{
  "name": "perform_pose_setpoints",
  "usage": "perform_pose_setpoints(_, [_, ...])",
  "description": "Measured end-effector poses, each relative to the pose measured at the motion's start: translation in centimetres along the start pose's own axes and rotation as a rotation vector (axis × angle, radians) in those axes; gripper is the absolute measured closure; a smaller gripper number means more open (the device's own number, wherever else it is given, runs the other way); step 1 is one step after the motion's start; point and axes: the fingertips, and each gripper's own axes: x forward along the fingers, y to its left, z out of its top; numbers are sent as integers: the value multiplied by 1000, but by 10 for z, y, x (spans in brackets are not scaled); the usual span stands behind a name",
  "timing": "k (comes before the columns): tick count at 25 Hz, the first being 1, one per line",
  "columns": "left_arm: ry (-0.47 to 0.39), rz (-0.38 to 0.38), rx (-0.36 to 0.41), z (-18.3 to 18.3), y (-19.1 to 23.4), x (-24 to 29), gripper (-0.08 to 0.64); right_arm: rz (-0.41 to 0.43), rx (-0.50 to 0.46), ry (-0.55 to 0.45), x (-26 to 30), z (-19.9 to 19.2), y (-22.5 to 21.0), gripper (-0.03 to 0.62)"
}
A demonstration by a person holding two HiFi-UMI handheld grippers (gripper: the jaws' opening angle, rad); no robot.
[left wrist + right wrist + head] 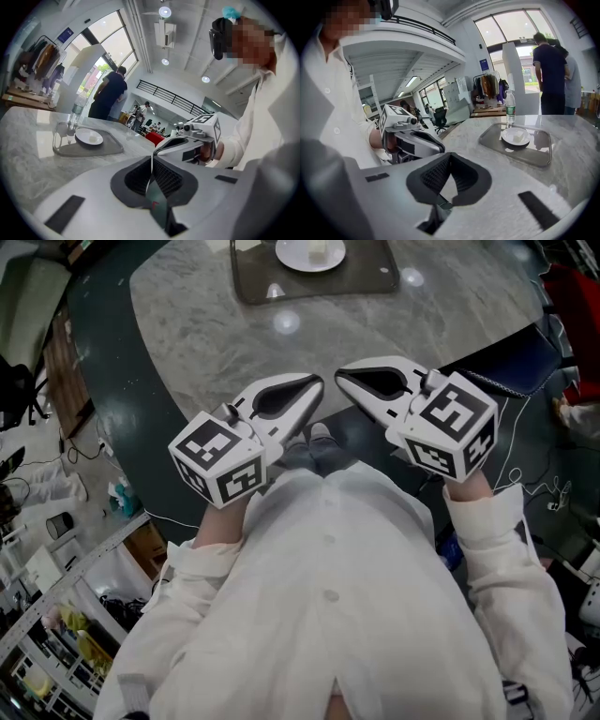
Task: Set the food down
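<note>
A white plate (pixel 310 253) with a small pale piece of food (pixel 319 251) rests on a grey tray (pixel 366 279) at the far side of the marble table (pixel 187 324). Both grippers hover close to the person's chest, well short of the tray, tips nearly meeting. My left gripper (pixel 317 383) is shut with nothing in it, its jaws closed in a line (pixel 152 157). My right gripper (pixel 341 375) is also shut and empty (pixel 450 154). The plate (pixel 515 136) and tray (pixel 534 157) appear ahead in the right gripper view, and the same plate (pixel 89 137) shows in the left gripper view.
A clear water bottle (pixel 510 110) stands just behind the tray. Two people (pixel 551 79) stand beyond the table by the window. The table's dark rim (pixel 141 456) curves past the grippers, with cluttered shelves (pixel 56 615) on the floor to the left.
</note>
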Motion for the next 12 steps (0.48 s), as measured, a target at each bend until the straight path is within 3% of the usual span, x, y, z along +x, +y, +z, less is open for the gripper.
perform_pose_setpoints(6, [11,-3,4,-1,-4,3,537,-19,10,-23,-5,0,-1,589])
perform_pose_setpoints(12, [13,9,3,-1,-3,2,537,-43,80,-69,-1,-6,-2,589])
